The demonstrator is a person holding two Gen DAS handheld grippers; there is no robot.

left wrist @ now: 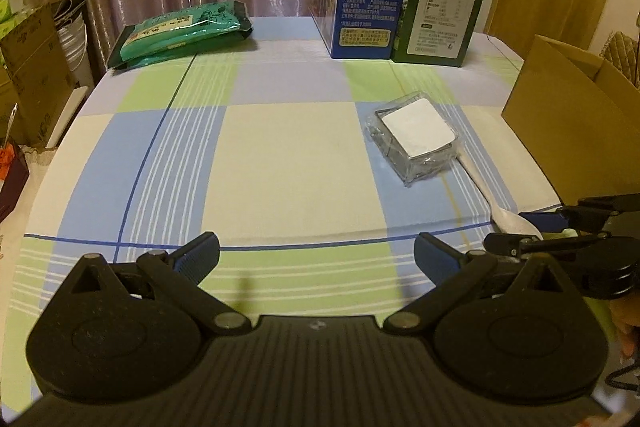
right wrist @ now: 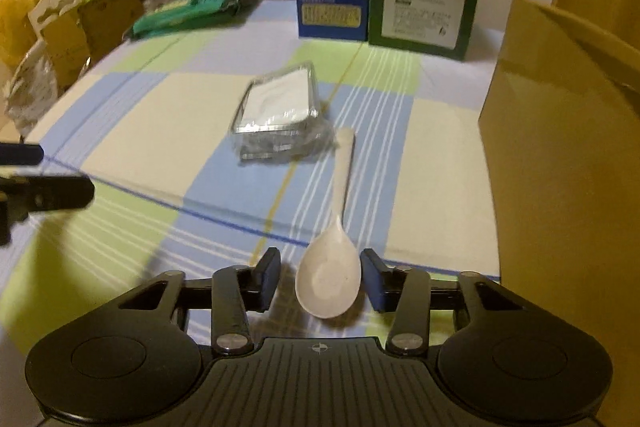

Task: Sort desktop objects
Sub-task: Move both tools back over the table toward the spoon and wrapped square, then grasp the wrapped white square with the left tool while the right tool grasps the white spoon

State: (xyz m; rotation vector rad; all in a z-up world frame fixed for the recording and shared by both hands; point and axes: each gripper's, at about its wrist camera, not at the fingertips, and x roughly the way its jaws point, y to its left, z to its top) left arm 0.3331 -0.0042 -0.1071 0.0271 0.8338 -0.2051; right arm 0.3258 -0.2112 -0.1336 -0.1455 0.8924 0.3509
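Straddling the bowl of a white plastic spoon (right wrist: 329,277), the right gripper (right wrist: 320,277) stands narrow, right pad touching, left pad just apart. At twelve o'clock its handle reaches a clear foil-lidded square tub (right wrist: 279,111). Wide and empty, the left gripper (left wrist: 317,257) hangs over the checked tablecloth (left wrist: 288,163).

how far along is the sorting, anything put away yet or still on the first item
Nothing looks sorted yet. The white spoon lies on the tablecloth, its bowl between the right gripper fingers, with a gap visible on one side. The left gripper is open and empty. The foil-topped packet and green bags remain; inside the cardboard box isn't visible.
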